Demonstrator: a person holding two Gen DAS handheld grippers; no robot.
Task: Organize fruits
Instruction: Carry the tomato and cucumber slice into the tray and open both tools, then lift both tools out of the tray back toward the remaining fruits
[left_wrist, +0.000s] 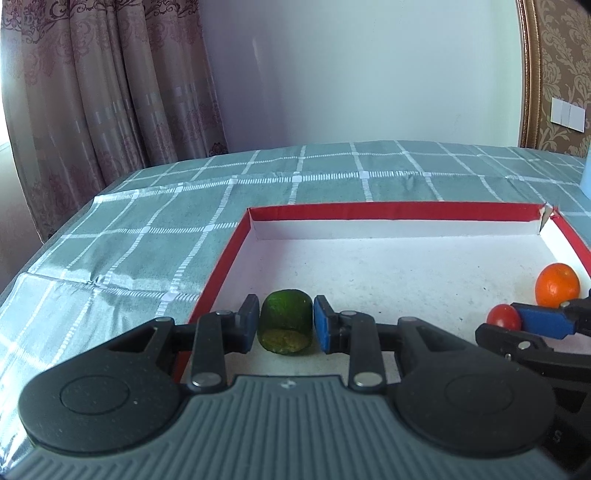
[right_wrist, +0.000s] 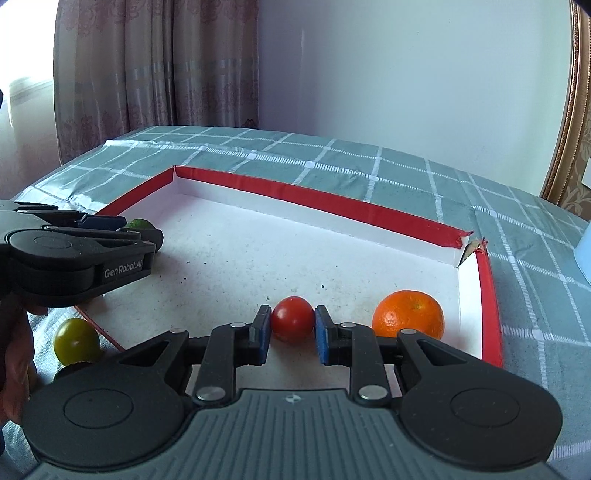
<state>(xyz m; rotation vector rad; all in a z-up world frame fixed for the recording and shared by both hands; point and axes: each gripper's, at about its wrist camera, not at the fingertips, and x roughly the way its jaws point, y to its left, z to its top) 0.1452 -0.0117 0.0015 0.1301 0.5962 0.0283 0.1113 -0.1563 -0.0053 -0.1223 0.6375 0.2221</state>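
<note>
Left wrist view: my left gripper (left_wrist: 285, 324) has its jaws around a green cucumber chunk (left_wrist: 285, 321) in the red-rimmed tray (left_wrist: 221, 275), pads beside it with slim gaps, so I cannot tell if they grip. Right wrist view: my right gripper (right_wrist: 291, 329) brackets a red tomato (right_wrist: 292, 318) the same way, just left of an orange (right_wrist: 408, 313). A green tomato (right_wrist: 76, 340) sits outside on the checked table (right_wrist: 535, 266).

The tray (left_wrist: 229, 258) has a red rim and a speckled white floor. On the tabletop lies a grey-green cloth (left_wrist: 147, 229) with a white grid. Fruits: dark green chunk (left_wrist: 285, 322), red tomato (right_wrist: 292, 318), orange (right_wrist: 407, 314), yellow-green tomato (right_wrist: 76, 340). Curtain (left_wrist: 110, 92) is dusty pink, floral-patterned.
</note>
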